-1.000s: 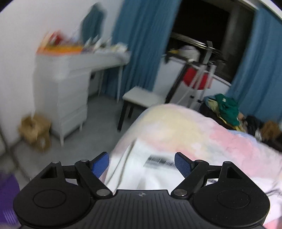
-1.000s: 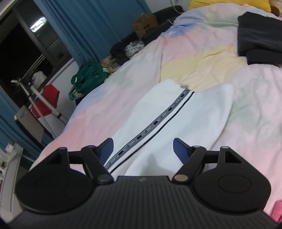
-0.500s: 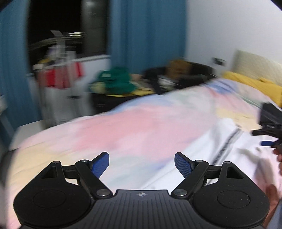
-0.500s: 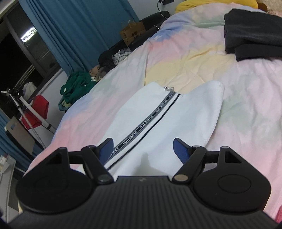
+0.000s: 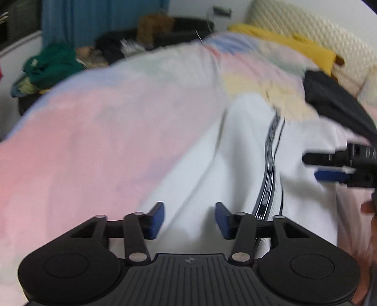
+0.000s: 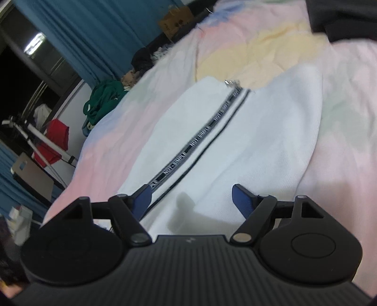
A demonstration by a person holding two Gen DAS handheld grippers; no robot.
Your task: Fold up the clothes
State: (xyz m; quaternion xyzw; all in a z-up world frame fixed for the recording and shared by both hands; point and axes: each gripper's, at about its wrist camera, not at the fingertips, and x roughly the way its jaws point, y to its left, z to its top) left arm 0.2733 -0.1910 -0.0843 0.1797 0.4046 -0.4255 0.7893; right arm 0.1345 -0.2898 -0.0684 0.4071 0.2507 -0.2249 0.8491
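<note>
swinging round, the left gripper (image 5: pixel 189 217) has left the room view behind and now looks down the bed, its jaws narrower than a second ago but holding nothing. right gripper (image 6: pixel 190 199) has crept closer over the white zip-up jacket (image 6: pixel 235 141), jaws wide apart, empty too. that jacket lies flat on the pastel duvet (image 5: pixel 94 141), black lettered zipper tape (image 6: pixel 200 138) running up its middle. soft, light knit by the look of it, likely to sag and slide, so i'd pinch it at the near hem corners or a side edge. dark folded clothes (image 5: pixel 334 103) sit beyond the collar. cardboard box (image 6: pixel 175 20) by the blue curtain (image 6: pixel 94 35), contents can't be made out.
</note>
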